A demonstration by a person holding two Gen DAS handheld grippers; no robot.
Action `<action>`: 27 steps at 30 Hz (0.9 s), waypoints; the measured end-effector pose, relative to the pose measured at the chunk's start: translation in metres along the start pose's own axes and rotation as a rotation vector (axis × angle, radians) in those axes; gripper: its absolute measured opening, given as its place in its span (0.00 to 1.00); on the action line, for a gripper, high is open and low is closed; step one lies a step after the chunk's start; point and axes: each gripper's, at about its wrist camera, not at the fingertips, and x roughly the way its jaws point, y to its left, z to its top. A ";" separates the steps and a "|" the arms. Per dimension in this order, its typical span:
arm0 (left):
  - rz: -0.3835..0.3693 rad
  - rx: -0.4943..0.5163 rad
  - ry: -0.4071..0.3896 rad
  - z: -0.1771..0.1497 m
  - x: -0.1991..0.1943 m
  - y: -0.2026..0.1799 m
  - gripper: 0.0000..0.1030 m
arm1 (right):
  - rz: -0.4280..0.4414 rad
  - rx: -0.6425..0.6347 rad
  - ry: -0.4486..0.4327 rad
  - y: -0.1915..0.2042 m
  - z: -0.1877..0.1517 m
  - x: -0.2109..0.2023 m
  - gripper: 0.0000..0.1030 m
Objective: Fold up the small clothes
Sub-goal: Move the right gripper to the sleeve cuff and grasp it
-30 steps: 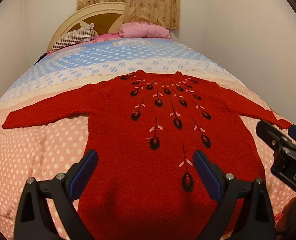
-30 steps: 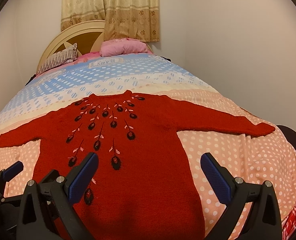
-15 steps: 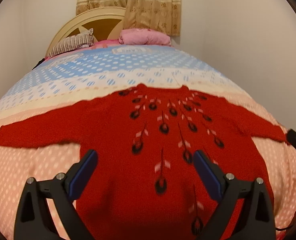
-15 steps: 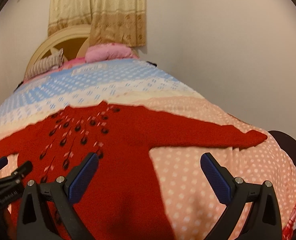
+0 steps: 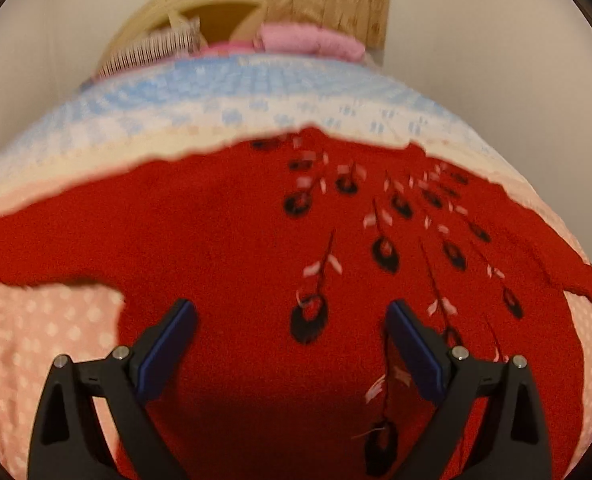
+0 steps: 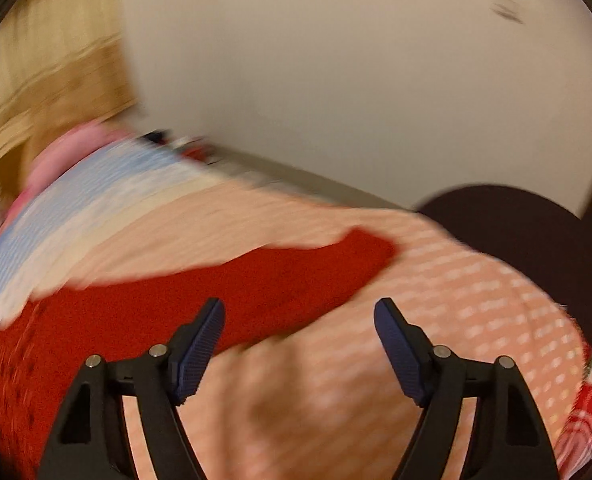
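A red knitted sweater with black and pink feather motifs lies flat and face up on the bed, both sleeves spread out. My left gripper hovers open over the sweater's body, nearer its left side, with nothing between the fingers. In the blurred right wrist view, the sweater's right sleeve stretches out to its cuff on the dotted quilt. My right gripper is just in front of that sleeve. Its jaws are closing and still wide apart, with only quilt and the sleeve's lower edge seen between them; the pads press on nothing.
The bed carries a pink dotted quilt that turns blue and white farther back. Pillows lean against a cream headboard under curtains. A wall runs along the bed's right side, with a dark round seat and red plaid cloth there.
The right gripper has swung far to the right, from the sweater's body to its right sleeve, and its jaws have narrowed. The left gripper has come closer and lower over the sweater.
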 end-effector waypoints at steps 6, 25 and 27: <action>-0.013 -0.004 0.015 -0.002 0.004 -0.002 1.00 | -0.015 0.166 0.133 -0.055 0.031 0.065 0.68; -0.005 0.007 0.032 -0.002 0.011 -0.004 1.00 | -0.009 0.068 0.183 -0.050 0.050 0.089 0.12; -0.013 0.001 0.029 -0.002 0.011 -0.003 1.00 | 0.026 0.081 0.161 -0.046 0.054 0.075 0.12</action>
